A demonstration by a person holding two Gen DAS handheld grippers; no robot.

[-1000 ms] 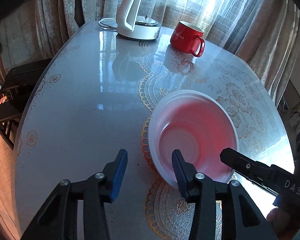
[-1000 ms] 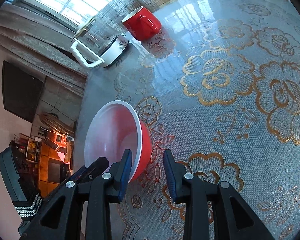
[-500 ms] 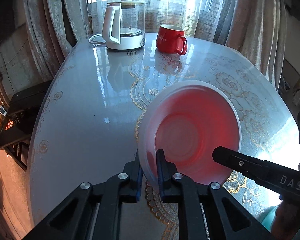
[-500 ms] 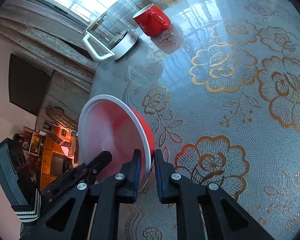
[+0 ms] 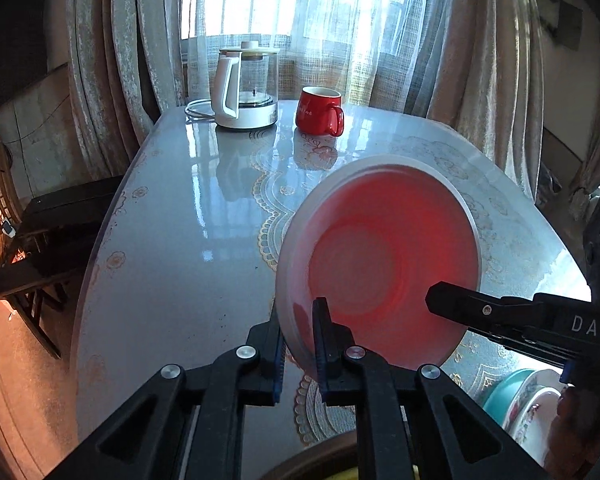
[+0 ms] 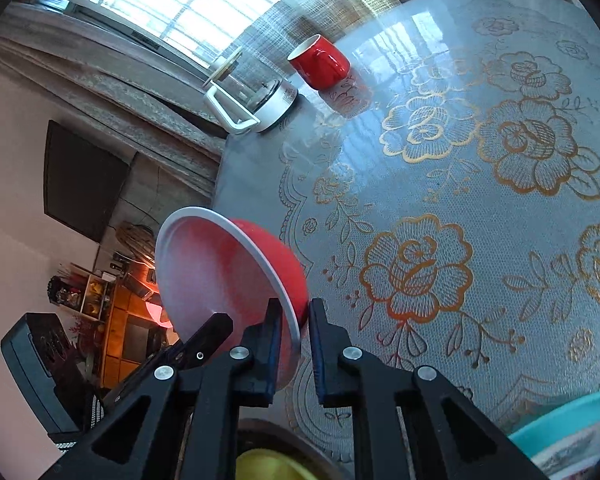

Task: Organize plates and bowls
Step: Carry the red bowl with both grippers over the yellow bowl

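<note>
A red bowl (image 5: 384, 256) with a white inside and rim is held tilted above the table by both grippers. My left gripper (image 5: 300, 344) is shut on its near left rim. My right gripper (image 6: 294, 344) is shut on the opposite rim; it shows in the left wrist view (image 5: 500, 316) reaching in from the right. The bowl also shows in the right wrist view (image 6: 228, 276). A teal plate stacked with a floral plate (image 5: 528, 400) lies at the lower right, also in the right wrist view (image 6: 572, 436).
A round table (image 5: 172, 232) with a gold floral lace cloth under glass. A glass kettle (image 5: 246, 88) and a red mug (image 5: 320, 112) stand at the far edge by the curtains. A yellow dish (image 6: 268, 464) shows at the bottom edge. A dark chair (image 5: 48, 232) stands left.
Both grippers closed on the bowl's rim and lifted it off the table, tilting it up toward the camera. The view has risen and pulled back.
</note>
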